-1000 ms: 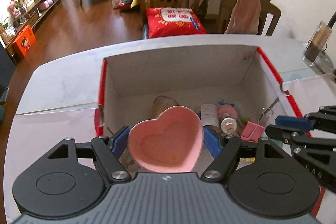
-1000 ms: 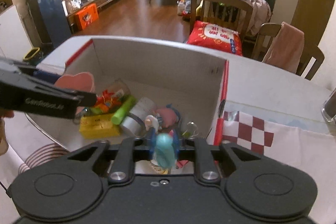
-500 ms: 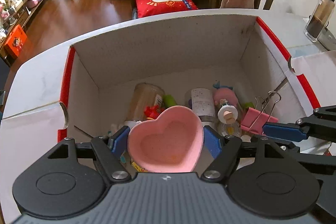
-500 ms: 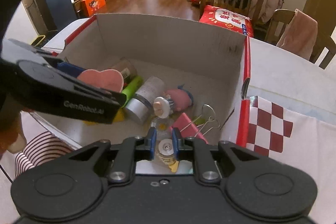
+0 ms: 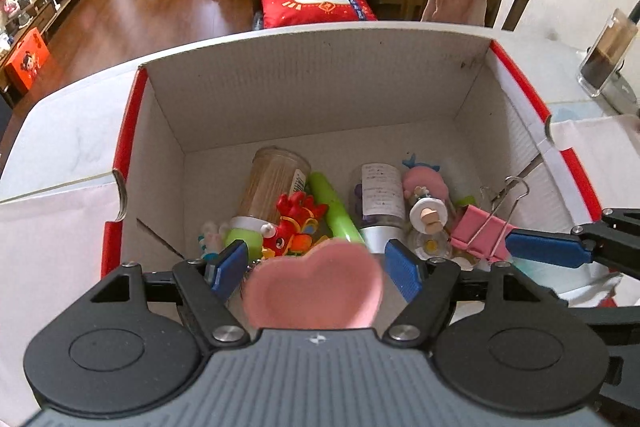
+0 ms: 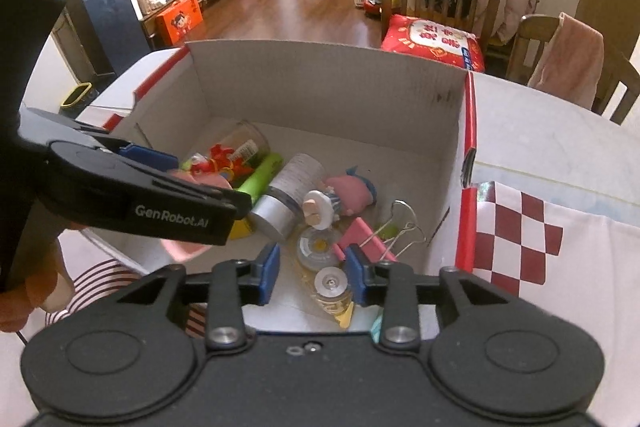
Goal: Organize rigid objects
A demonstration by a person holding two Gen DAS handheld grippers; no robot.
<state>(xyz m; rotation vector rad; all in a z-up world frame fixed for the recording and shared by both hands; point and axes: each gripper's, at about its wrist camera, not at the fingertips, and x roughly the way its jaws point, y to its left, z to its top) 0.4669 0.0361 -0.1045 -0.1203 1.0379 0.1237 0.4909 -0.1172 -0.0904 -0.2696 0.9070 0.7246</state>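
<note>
A white cardboard box with red edges (image 5: pixel 320 83) holds several small objects. My left gripper (image 5: pixel 316 265) is open over its near side. A pink heart-shaped dish (image 5: pixel 314 287) is blurred between the blue pads, no longer touched by them, falling into the box. It also shows in the right wrist view (image 6: pixel 184 247), partly hidden behind the left gripper. My right gripper (image 6: pixel 312 267) is open and empty over the box's near right corner, above a small bottle (image 6: pixel 330 287). One right finger (image 5: pixel 548 247) shows in the left wrist view.
In the box lie a toothpick jar (image 5: pixel 272 187), a red toy (image 5: pixel 296 223), a green tube (image 5: pixel 332 207), a silver-capped bottle (image 5: pixel 380 203), a pink doll (image 5: pixel 424 187) and a pink binder clip (image 5: pixel 484 231). A glass (image 5: pixel 608 55) stands at the table's far right. Chairs stand behind the table.
My left gripper opened and the heart dish dropped out of its grip. My right gripper opened wide after letting go of its object. Both moved further over the box.
</note>
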